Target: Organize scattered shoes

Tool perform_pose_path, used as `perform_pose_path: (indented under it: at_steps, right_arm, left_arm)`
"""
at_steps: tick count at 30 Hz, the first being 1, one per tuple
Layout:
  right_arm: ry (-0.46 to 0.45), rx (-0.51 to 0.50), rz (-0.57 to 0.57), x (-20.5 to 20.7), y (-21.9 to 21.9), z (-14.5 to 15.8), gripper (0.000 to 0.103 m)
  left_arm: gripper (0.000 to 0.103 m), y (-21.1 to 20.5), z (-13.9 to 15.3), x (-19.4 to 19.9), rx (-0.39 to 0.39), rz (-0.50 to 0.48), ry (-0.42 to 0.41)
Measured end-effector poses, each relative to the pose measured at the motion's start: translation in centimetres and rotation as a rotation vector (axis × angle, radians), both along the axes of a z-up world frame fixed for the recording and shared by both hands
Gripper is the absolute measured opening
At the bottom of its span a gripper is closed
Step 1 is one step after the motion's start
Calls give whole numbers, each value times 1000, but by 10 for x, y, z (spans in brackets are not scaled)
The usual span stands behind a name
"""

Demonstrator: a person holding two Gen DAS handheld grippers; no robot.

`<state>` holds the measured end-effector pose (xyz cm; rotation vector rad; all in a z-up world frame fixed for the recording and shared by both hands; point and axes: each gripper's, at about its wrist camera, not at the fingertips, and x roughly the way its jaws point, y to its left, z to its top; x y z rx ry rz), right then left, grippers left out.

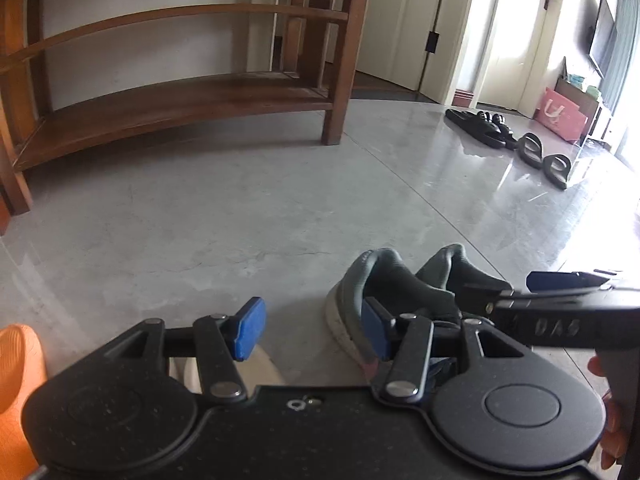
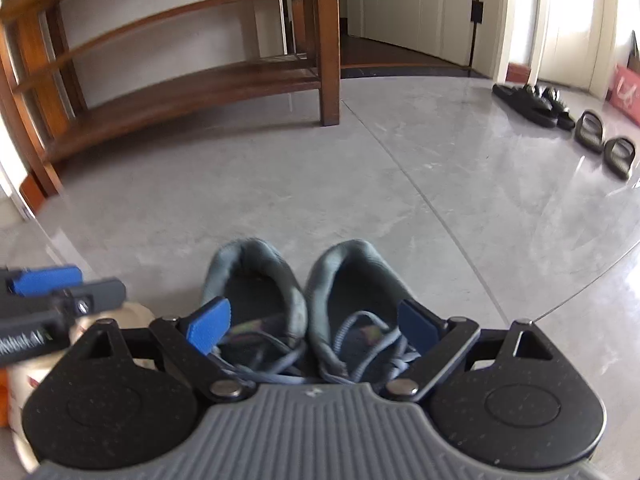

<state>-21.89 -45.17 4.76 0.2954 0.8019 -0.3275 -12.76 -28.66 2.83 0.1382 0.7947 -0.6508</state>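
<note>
A pair of grey-blue lace-up sneakers stands side by side on the grey floor, heels away from me: left sneaker (image 2: pixel 256 280), right sneaker (image 2: pixel 356 276). My right gripper (image 2: pixel 314 324) hangs open over their laces, one blue pad above each shoe, pressing on neither. In the left wrist view the same sneakers (image 1: pixel 360 280) sit just right of my left gripper (image 1: pixel 312 328), which is open with bare floor between its pads; its right pad overlaps the near sneaker's side. The right gripper (image 1: pixel 520 286) reaches in from the right. A cream shoe (image 1: pixel 260 364) lies partly hidden under the left gripper.
A brown wooden shoe rack (image 1: pixel 180 92) with bare shelves stands against the wall ahead. Black slippers (image 1: pixel 480 124) and dark slides (image 1: pixel 544 156) lie at the far right near a pink bag (image 1: pixel 560 114) and doorways. An orange object (image 1: pixel 16 380) is at the lower left.
</note>
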Motion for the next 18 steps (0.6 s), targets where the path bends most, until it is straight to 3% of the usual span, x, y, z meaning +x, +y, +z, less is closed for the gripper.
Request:
perform_pose_path:
  at_steps: [3, 8, 12, 16, 18]
  right_arm:
    - [-17, 18, -16, 0, -1, 2, 93]
    - [-7, -49, -26, 3, 8, 7, 93]
    - [-104, -8, -70, -9, 5, 14, 93]
    - [-22, -86, -58, -5, 5, 14, 93]
    - [-6, -69, -16, -8, 1, 9, 93]
  left_arm:
    - [54, 5, 1, 2, -6, 15, 6]
    - [55, 7, 6, 4, -20, 17, 2]
    - [55, 5, 8, 3, -24, 9, 0]
    - [55, 2, 8, 2, -33, 6, 6]
    - [55, 1, 8, 1, -33, 2, 3]
